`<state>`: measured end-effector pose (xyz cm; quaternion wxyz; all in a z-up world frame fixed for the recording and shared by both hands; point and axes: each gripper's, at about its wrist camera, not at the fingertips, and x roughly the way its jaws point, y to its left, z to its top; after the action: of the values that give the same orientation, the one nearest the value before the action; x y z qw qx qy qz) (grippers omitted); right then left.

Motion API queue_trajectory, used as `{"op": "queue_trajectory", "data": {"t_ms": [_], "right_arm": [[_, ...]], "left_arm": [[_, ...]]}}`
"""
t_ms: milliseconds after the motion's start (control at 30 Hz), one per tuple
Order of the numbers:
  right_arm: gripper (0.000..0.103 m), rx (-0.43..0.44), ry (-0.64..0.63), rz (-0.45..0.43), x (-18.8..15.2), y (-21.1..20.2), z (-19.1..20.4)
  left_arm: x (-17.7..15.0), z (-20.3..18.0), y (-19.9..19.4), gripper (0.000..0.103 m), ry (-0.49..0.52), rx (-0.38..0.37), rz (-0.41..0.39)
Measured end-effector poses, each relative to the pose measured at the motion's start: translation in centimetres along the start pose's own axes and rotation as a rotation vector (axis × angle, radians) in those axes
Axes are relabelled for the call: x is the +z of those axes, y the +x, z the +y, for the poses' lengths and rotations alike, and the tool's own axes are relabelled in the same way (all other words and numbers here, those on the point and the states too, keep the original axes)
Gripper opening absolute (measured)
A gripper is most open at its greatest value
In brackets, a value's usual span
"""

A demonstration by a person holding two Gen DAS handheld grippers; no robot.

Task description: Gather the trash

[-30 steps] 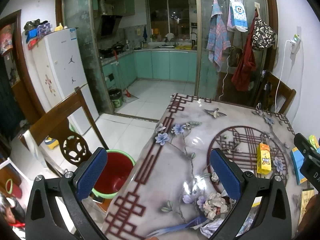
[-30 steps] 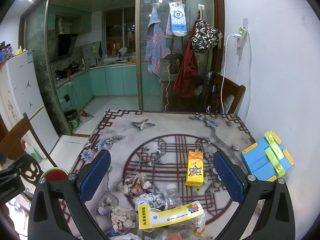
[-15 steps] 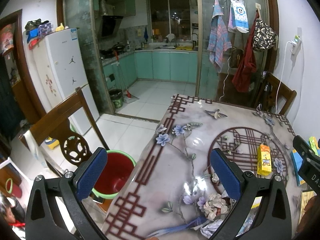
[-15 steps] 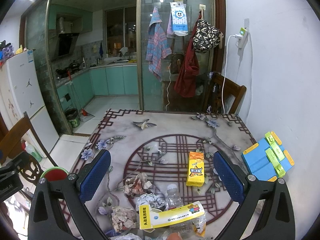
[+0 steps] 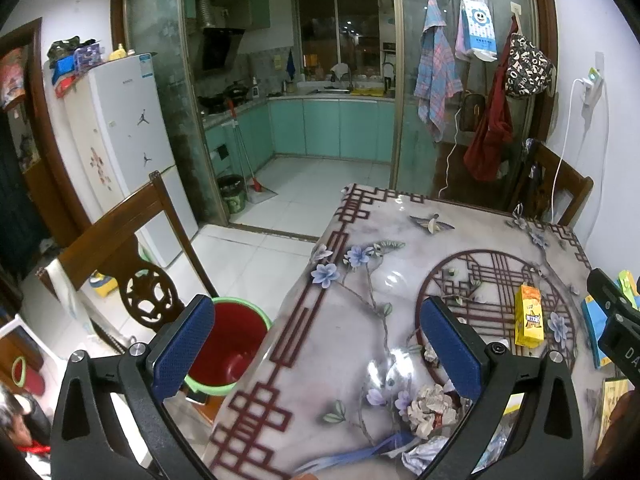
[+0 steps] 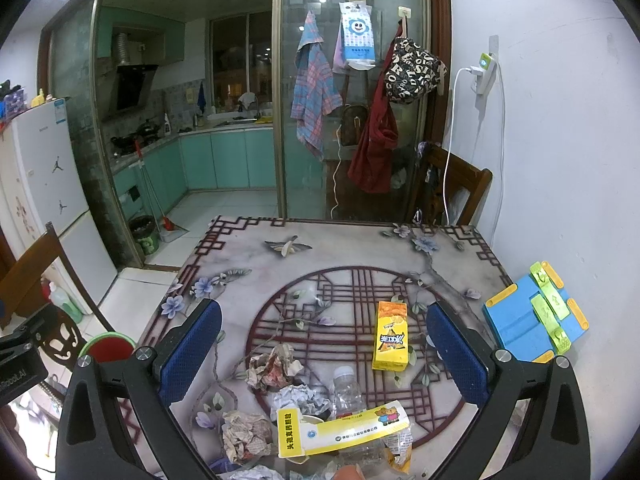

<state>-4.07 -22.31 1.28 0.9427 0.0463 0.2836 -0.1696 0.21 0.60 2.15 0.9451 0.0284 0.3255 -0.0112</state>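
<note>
Trash lies on the patterned table (image 6: 344, 256): crumpled paper balls (image 6: 274, 368), a clear plastic bottle (image 6: 348, 390), a yellow and white wrapper (image 6: 344, 430) and a yellow juice box (image 6: 391, 338). My right gripper (image 6: 324, 352) is open and empty above this pile. My left gripper (image 5: 316, 346) is open and empty over the table's left edge, with a crumpled paper (image 5: 430, 404) by its right finger. A red bucket with a green rim (image 5: 232, 350) stands on the floor left of the table. The juice box also shows in the left wrist view (image 5: 529, 316).
A blue and green plastic holder (image 6: 534, 314) sits at the table's right edge by the wall. A wooden chair (image 5: 120, 240) stands left of the bucket, another chair (image 6: 452, 188) at the table's far side. A white fridge (image 5: 120, 148) stands at the left.
Both grippers have drifted very slightly; the view has shifted a little. Nothing was taken hold of or moved on the table.
</note>
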Motion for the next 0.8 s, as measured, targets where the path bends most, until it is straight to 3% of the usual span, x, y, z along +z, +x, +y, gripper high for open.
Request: {"op": "queue_trajectory", "data": {"t_ms": [800], "right_arm": [[0.103, 0.001, 0.001, 0.004, -0.2, -0.1, -0.1]], "left_arm": [[-1.3, -0.1, 0.4, 0.103, -0.001, 0.002, 0.016]]}}
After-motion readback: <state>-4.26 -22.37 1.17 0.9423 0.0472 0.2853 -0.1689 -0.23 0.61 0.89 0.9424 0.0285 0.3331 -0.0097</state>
